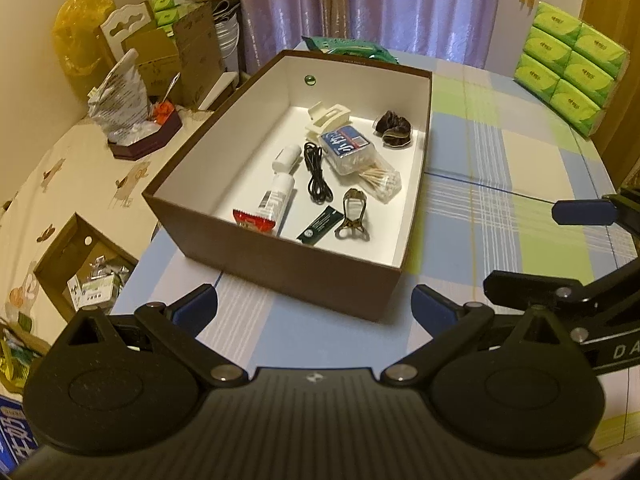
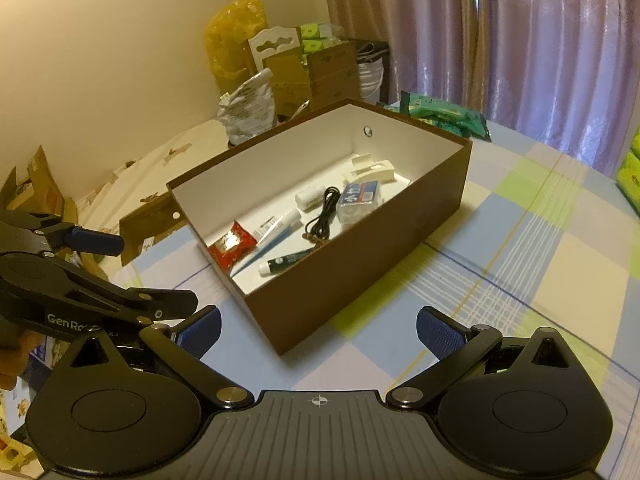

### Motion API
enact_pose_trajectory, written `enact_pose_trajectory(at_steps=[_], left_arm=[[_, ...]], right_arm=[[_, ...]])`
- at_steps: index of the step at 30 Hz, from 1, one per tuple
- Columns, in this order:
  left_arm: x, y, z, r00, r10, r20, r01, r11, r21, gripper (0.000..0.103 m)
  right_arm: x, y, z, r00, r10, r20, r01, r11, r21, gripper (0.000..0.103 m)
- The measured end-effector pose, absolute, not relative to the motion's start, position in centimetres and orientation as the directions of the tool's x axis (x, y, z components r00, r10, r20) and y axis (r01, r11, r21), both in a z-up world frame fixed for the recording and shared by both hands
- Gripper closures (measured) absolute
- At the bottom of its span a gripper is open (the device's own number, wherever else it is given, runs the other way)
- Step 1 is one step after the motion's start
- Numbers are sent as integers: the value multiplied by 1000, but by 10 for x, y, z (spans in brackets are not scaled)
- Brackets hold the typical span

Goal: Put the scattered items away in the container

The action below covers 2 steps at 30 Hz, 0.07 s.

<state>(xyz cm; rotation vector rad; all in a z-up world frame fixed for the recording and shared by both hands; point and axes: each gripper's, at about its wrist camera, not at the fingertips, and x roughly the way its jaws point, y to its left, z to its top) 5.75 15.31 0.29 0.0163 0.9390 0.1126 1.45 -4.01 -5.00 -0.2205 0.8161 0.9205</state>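
Observation:
A brown box (image 1: 304, 272) (image 2: 360, 280) with a white inside stands on the checked tablecloth. In it lie a cream hair claw (image 1: 326, 118), a cotton swab case (image 1: 356, 156) (image 2: 360, 198), a black cable (image 1: 316, 178) (image 2: 322, 220), a white tube (image 1: 280, 190) (image 2: 276, 226), a red packet (image 1: 252, 220) (image 2: 232, 244), an eyelash curler (image 1: 352, 214), a dark green sachet (image 1: 320, 226) (image 2: 286, 260) and a dark scrunchie (image 1: 392, 130). My left gripper (image 1: 314, 308) hangs open before the box's near wall, holding nothing. My right gripper (image 2: 318, 330) is open too, near the box's corner.
Green tissue packs (image 1: 568, 60) are stacked at the table's far right. A green wipes pack (image 1: 344, 46) (image 2: 444, 116) lies behind the box. Left of the table are a bed, cardboard boxes (image 1: 176, 52), a yellow bag (image 1: 80, 32) and a foil bag (image 1: 120, 96). Bare tablecloth (image 1: 500, 200) stretches right.

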Motion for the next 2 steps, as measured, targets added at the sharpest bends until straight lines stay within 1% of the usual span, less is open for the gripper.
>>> enact_pose_trajectory(at_steps=[2], left_arm=[[56,151,2,582,115,-805,-100,993,70,1]], right_arm=[[14,-43,-50,334,623,-707,-779,604,165,2]])
